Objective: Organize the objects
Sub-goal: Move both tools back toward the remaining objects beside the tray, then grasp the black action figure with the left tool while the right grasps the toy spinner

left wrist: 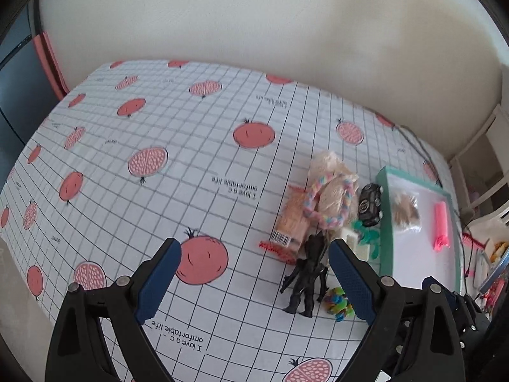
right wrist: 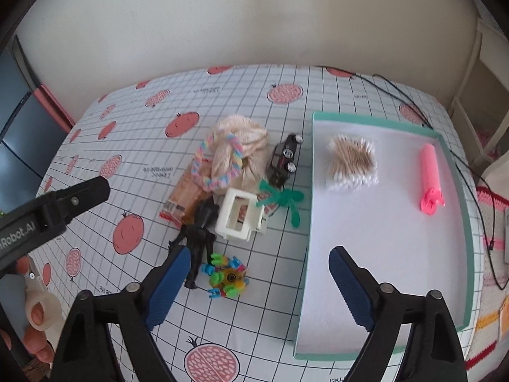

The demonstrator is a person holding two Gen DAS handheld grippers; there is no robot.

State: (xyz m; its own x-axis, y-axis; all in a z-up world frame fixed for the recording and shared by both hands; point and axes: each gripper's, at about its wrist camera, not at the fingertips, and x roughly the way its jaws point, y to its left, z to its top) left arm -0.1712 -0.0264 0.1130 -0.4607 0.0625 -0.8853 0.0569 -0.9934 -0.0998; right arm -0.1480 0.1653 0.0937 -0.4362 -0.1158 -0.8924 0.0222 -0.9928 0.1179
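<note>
One teal-rimmed tray (right wrist: 458,165) lies on the pomegranate-print tablecloth (right wrist: 152,121) and holds two things: one bundle of cotton swabs (right wrist: 352,163) and one pink tube (right wrist: 430,178). Just beside the tray's left wall sits a heap: one black toy car (right wrist: 284,159), one black figure (right wrist: 198,238), one white plastic frame (right wrist: 238,215), one colourful block toy (right wrist: 227,275), one plush with a braided rope (right wrist: 237,149). The left gripper (left wrist: 251,281) and right gripper (right wrist: 259,286) both gape, empty, above the cloth.

The worktop (right wrist: 133,146), covered in a grid-and-pomegranate cloth, carries a teal-rimmed tray (right wrist: 375,117) and, just beside it, a clutter: black figure (right wrist: 198,238), toy car (right wrist: 284,159), white frame (right wrist: 238,216).
</note>
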